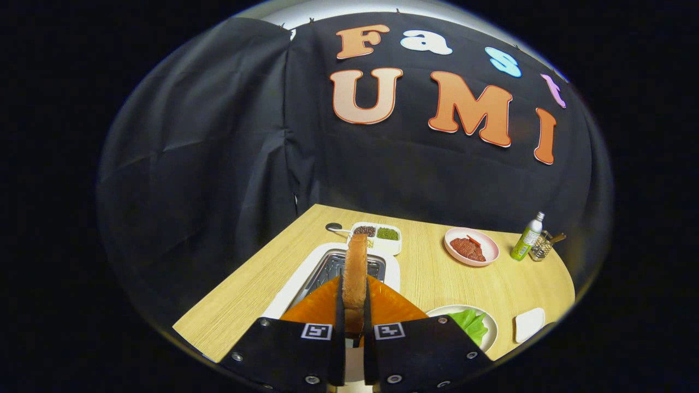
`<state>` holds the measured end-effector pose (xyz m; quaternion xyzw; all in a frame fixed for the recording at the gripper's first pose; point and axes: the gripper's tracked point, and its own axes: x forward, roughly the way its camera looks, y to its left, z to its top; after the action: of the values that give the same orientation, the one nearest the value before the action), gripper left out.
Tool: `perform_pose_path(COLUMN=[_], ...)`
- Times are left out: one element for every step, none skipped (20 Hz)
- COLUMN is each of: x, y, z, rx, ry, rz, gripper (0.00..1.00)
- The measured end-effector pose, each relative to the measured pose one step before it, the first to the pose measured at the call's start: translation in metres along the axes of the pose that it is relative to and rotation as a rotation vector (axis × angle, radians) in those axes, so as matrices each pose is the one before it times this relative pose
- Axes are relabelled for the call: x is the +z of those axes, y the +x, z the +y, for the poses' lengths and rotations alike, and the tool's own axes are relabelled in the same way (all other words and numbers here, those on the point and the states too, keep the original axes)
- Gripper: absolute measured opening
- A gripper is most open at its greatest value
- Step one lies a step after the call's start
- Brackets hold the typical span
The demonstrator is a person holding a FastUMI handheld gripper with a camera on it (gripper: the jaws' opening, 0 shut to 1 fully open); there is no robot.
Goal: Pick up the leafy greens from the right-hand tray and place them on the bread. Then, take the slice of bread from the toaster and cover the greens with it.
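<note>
At the bottom centre of the frame the gripper pinches a slice of bread edge-on between both fingers, held upright probably to carry it clear, while leafy greens lie on the plate lower right

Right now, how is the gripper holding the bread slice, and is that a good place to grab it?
The gripper is shut on the bread slice, pinching its two flat faces near the lower end. The slice stands on edge and thin, sticking out ahead of the fingers above the orange plate. Squeezing the flat sides suits it: they are broad, while the crust edges are narrow.
</note>
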<state>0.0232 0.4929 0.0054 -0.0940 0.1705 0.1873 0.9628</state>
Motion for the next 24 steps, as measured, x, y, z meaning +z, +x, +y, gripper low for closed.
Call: perform_pose_path(x=[0.00562, 0.00416, 0.00604, 0.00608, 0.00564, 0.00461, 0.00549, 0.00401, 0.00381, 0.00158, 0.00068, 0.00182, 0.00014, -0.00085, -0.0005, -0.00281, -0.00255, -0.003, -0.00331, -0.00492, -0.00364, -0.00593, -0.00486, -0.00539], y=[-0.00304, -0.00457, -0.00425, -0.00516, -0.00409, -0.00349, -0.00442, -0.00509, -0.00408, -0.00236, -0.00397, -0.00312, -0.00195, -0.00273, -0.00211, -0.00161, -0.00087, -0.00153, -0.00093, 0.00028, -0.00062, -0.00009, 0.00124, 0.0002], z=[-0.00089, -0.00175, -0.00084, 0.00086, -0.0011, -0.00082, -0.00082, -0.00282, -0.0025, -0.00267, -0.00411, -0.00421, -0.00604, -0.00587, -0.00624, -0.0062, -0.00732, -0.0086, -0.00765, -0.00821, -0.00695, -0.00621, -0.00669, -0.00551], rx=[0.00555, 0.00045, 0.00495, 0.00439, 0.0034, 0.00457, 0.0031, 0.00335, 0.00485, 0.00205, 0.00031, -0.00202, -0.0057, -0.00203, -0.00223, -0.00366, -0.00494, -0.00684, -0.0058, -0.00414, -0.0036, -0.00466, -0.00325, -0.00216], ry=[0.00426, 0.00222, 0.0017, -0.00121, -0.00038, 0.0012, 0.00563, 0.005, 0.00292, 0.00418, 0.00445, -0.00105, -0.00134, 0.00151, 0.00442, 0.00744, 0.00759, 0.00599, 0.00899, 0.00935, 0.00809, 0.0041, 0.00177, 0.0008], rz=[-0.01211, -0.0108, -0.01618, -0.01438, -0.01522, -0.01306, -0.01152, -0.0072, -0.00787, -0.00568, -0.00447, -0.00399, -0.00251, -0.00145, -0.00049, 0.00175, 0.00263, 0.00303, 0.00581, 0.0061, 0.00523, 0.00648, 0.00184, 0.00613], gripper=[0.14, 0.14, 0.14, 0.14, 0.14, 0.14, 0.14, 0.13, 0.14, 0.14, 0.14, 0.14, 0.14, 0.14, 0.14, 0.14, 0.14, 0.14, 0.14, 0.14, 0.14, 0.14, 0.14, 0.14])
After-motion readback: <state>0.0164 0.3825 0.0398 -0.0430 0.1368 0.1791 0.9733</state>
